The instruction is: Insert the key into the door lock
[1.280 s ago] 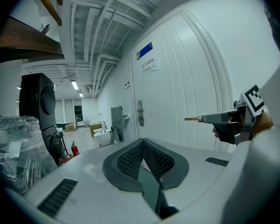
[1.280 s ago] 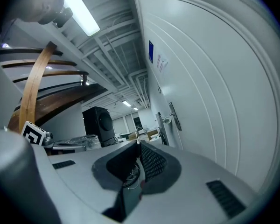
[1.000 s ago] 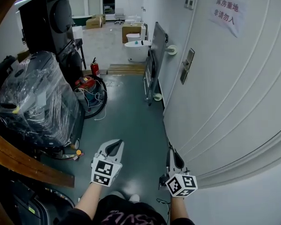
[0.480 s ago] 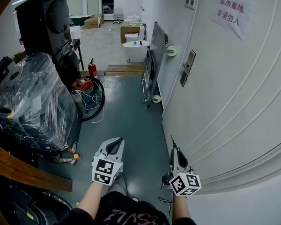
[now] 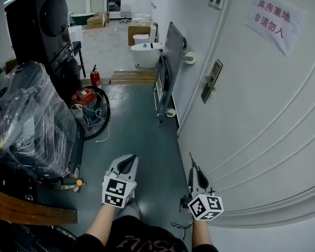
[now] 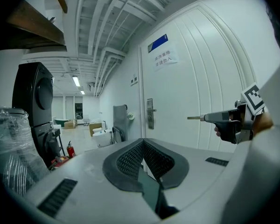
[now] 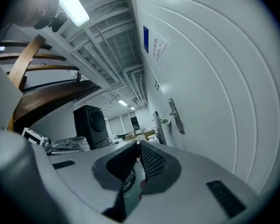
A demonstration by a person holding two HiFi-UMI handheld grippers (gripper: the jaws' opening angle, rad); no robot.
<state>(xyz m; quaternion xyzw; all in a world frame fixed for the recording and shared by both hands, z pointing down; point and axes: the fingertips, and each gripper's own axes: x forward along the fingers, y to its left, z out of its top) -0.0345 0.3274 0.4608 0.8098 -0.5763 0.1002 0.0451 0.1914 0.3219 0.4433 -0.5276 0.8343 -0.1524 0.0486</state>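
The door lock, a metal plate with a handle, sits on the white door well ahead of both grippers; it also shows in the left gripper view as the lock and in the right gripper view as the lock. My right gripper is shut on a thin metal key that points forward along the door. From the left gripper view the key sticks out level from those jaws. My left gripper is shut and holds nothing, beside the right one.
A paper sign hangs on the door. On the left stand a tall black machine and a plastic-wrapped load. A fire extinguisher, cables and a dark panel on casters lie ahead. A wooden beam crosses low left.
Both grippers and the head view have moved forward along the corridor, so the lock and the sign look nearer. The right gripper still holds the key; the left stays shut.
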